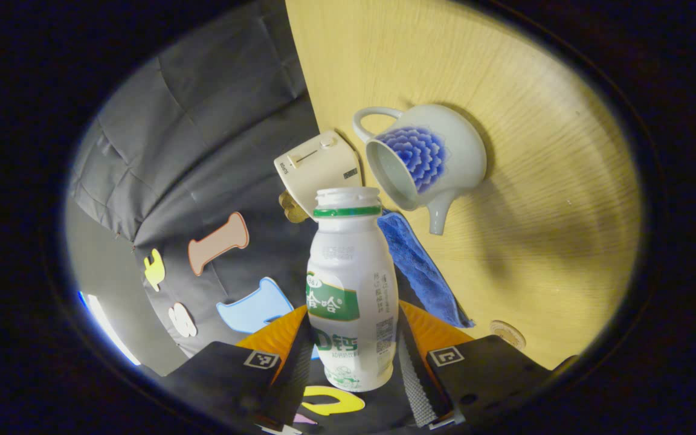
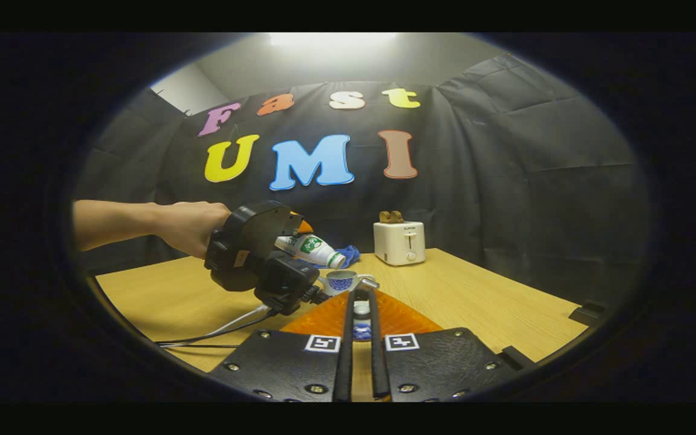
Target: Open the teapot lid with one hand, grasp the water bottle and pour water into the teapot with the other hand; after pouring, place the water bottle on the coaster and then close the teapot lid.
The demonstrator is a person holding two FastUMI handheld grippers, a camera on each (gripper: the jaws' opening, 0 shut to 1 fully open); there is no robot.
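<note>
A: Two steps looked done, three left, my read. The table [image 2: 475, 302] carried everything. The toaster [image 2: 399, 241] stood at the back by the wall, not part of the task.

B: Teapot?

A: The teapot [image 1: 429, 157] sat on the table with its mouth open, lid off. In the left gripper view the inside looked pale and bare; I couldn't tell if any water was in it.

B: Bottle?

A: The water bottle [image 1: 353, 290] was uncapped, pinched at its lower body between the left gripper [image 1: 354, 362] fingers, both pressing its sides. In the right gripper view a hand [image 2: 188, 226] held that gripper with the bottle tipped neck-down toward the teapot, just above it. No stream visible, so pouring was probably starting or about to.

B: Contents?

A: Opaque white, level hidden.

B: Lid?

A: The right gripper [image 2: 361, 326] had its jaws nearly together, nipping a small blue-and-white piece, the teapot lid [image 2: 361, 320] I'd judge.

B: Coaster?

A: A round coaster [image 1: 508, 332] lay near the table edge beside a blue cloth [image 1: 420, 266], bare. Left: pour, park the bottle, close the lid.
</note>
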